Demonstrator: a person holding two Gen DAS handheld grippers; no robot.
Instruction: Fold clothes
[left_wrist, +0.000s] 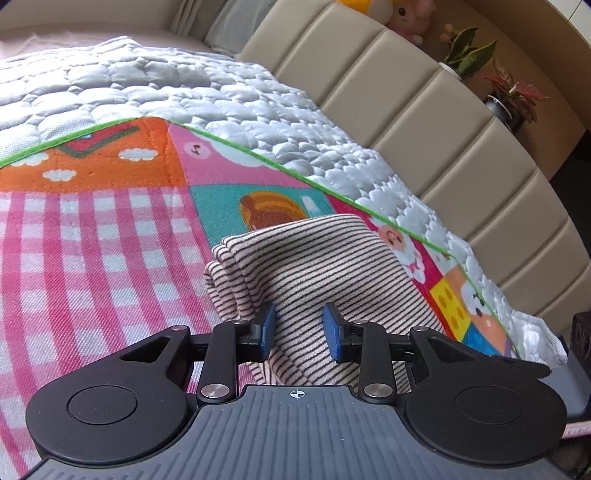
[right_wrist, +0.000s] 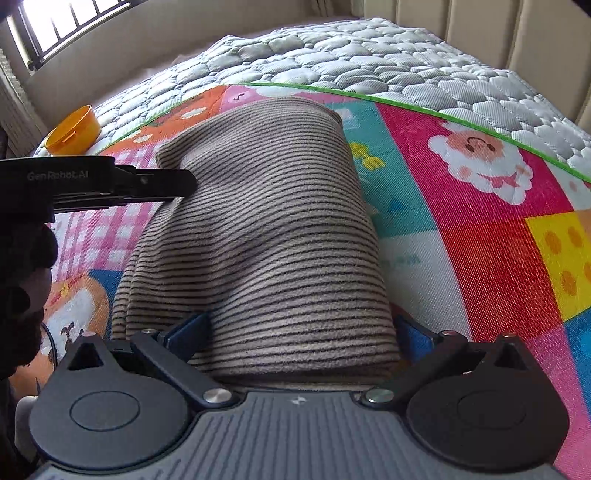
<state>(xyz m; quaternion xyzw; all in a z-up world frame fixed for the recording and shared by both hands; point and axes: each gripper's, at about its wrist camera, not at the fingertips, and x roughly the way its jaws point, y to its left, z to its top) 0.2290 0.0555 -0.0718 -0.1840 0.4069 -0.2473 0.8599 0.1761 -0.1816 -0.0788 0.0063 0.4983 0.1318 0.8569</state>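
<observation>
Folded striped garment (right_wrist: 266, 229) on colourful play blanket (left_wrist: 92, 229), green-bound edge (left_wrist: 258, 155) meeting grey quilt (left_wrist: 147, 85) beyond, open blanket left; left gripper (left_wrist: 299, 328) narrowly parted, pads astride a raised fold; right gripper (right_wrist: 299, 336) spread wide, flanking the near edge.

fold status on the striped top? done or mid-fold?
Mid-fold. Done: the striped top is already doubled into a layered bundle on the play mat. In hand: left gripper pinches its edge; right gripper straddles the near end, jaws wide. Left: lay it flat, release.
</observation>
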